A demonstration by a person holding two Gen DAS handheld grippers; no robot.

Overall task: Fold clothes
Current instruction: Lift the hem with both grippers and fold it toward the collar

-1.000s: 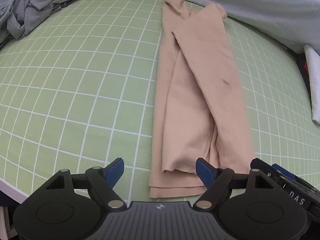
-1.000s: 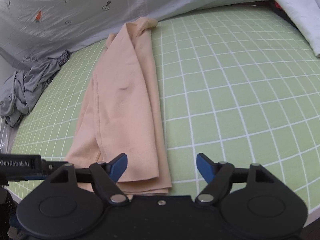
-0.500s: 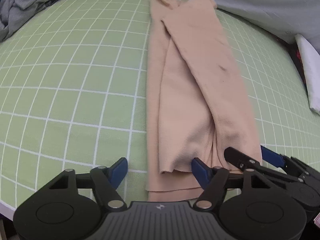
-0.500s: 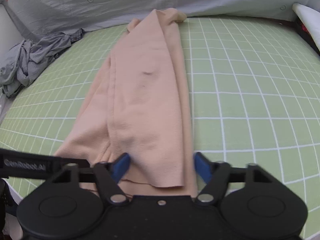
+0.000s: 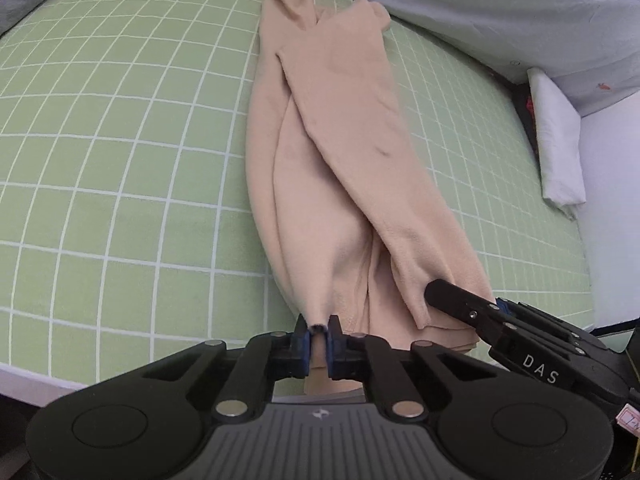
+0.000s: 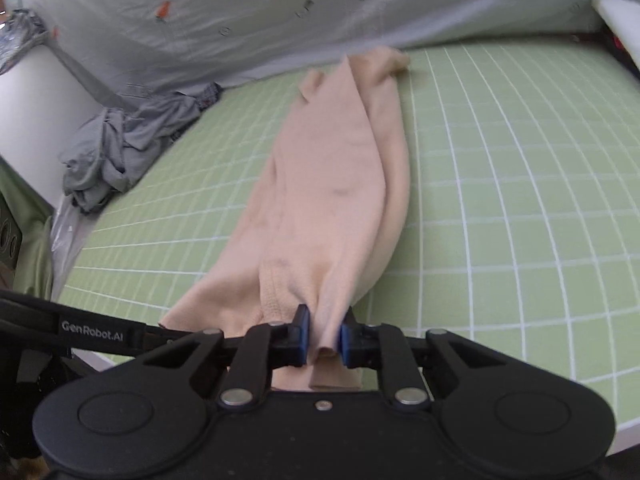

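A long beige garment lies folded lengthwise on the green checked bed sheet, stretching away from me; it also shows in the right wrist view. My left gripper is shut on the near left corner of the garment's hem. My right gripper is shut on the near right corner, and it shows in the left wrist view beside the left one. The near end of the garment is lifted a little and bunched at both grips.
A grey crumpled garment lies at the far left of the bed. A grey carrot-print sheet rises behind the bed. A white folded cloth lies at the right edge. The bed's near edge is just below my grippers.
Both grippers have gone from open to shut on the garment's near hem corners. The near end has risen and bunched up.
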